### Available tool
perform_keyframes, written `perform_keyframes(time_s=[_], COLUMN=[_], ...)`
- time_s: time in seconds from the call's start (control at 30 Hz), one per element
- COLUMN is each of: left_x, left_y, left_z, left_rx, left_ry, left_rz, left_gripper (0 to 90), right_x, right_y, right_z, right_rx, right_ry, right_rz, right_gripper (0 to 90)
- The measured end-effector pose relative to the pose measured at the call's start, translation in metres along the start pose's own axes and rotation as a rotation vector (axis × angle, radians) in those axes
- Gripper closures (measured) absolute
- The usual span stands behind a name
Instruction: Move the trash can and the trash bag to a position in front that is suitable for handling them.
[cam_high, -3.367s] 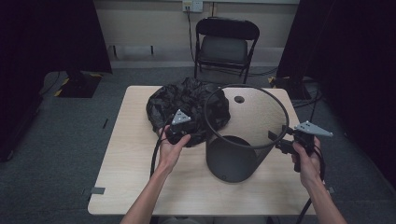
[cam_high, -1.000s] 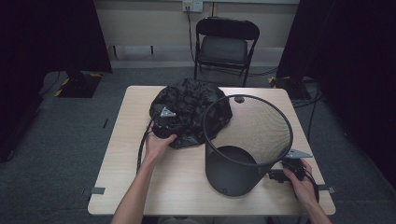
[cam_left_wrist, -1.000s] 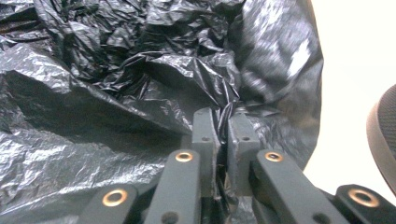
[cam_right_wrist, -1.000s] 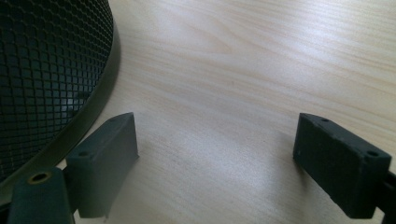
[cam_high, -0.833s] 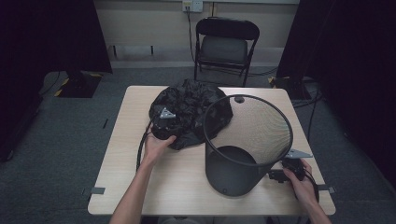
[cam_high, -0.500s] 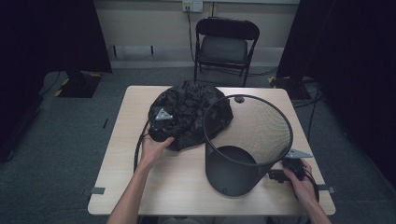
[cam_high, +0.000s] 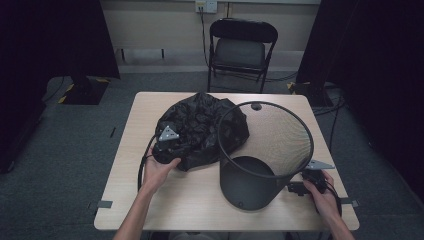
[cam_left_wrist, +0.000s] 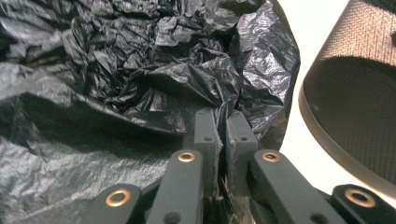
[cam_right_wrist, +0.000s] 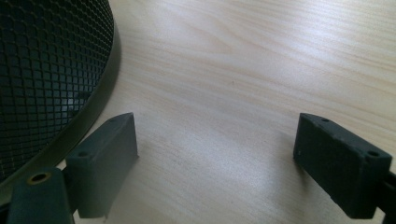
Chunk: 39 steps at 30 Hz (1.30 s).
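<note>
**Left gripper pinching the bag beside the bin**

The left gripper (cam_high: 172, 144) is sitting at the 8 o'clock edge of the bag (cam_high: 200, 127), its jaws closed tight on a fold of black plastic; in the left gripper view the crumpled film (cam_left_wrist: 140, 84) is running right down between the two pads (cam_left_wrist: 205, 135). The bag is lying in a heap on the table (cam_high: 150, 200), toward 11 o'clock from the table's middle, touching the bin (cam_high: 260, 165) on its 10 o'clock side. The bin, black mesh, is standing upright with its rim tilted slightly toward the camera. The right gripper (cam_high: 295, 187) is resting low at the bin's 4 o'clock, just beside its base. Its jaws are standing wide open over bare wood, with the bin wall (cam_right_wrist: 51, 70) just beside one finger (cam_right_wrist: 107, 154).
</note>
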<state>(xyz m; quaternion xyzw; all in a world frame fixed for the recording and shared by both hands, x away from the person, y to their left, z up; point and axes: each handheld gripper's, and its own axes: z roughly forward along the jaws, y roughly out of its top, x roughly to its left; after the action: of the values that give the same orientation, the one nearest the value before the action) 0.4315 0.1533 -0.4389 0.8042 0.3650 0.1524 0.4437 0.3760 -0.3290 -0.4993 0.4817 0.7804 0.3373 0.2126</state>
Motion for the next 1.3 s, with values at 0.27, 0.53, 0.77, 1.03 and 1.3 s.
perform_keyframes(time_s=[0.27,0.53,0.77,1.03,1.3], left_x=[-0.010,-0.019,-0.034,-0.049,-0.063], left_y=[-0.011,-0.029,-0.041,-0.055,-0.075], left_z=[-0.021,-0.050,-0.070,-0.088,-0.101], left_rx=[-0.006,-0.024,-0.031,-0.027,0.000], left_ry=[-0.001,-0.016,-0.032,-0.041,-0.060], left_rz=[0.020,0.032,0.065,0.073,0.083], left_gripper=[85.7,85.6,85.5,84.5,84.3], right_x=[0.000,0.000,0.000,0.000,0.000], right_y=[0.000,0.000,0.000,0.000,0.000], right_z=[0.000,0.000,0.000,0.000,0.000], right_rx=[0.000,0.000,0.000,0.000,0.000], right_ry=[0.000,0.000,0.000,-0.001,-0.002], right_rz=[0.000,0.000,0.000,-0.002,-0.001], right_gripper=[12.8,12.9,12.8,12.3,12.3])
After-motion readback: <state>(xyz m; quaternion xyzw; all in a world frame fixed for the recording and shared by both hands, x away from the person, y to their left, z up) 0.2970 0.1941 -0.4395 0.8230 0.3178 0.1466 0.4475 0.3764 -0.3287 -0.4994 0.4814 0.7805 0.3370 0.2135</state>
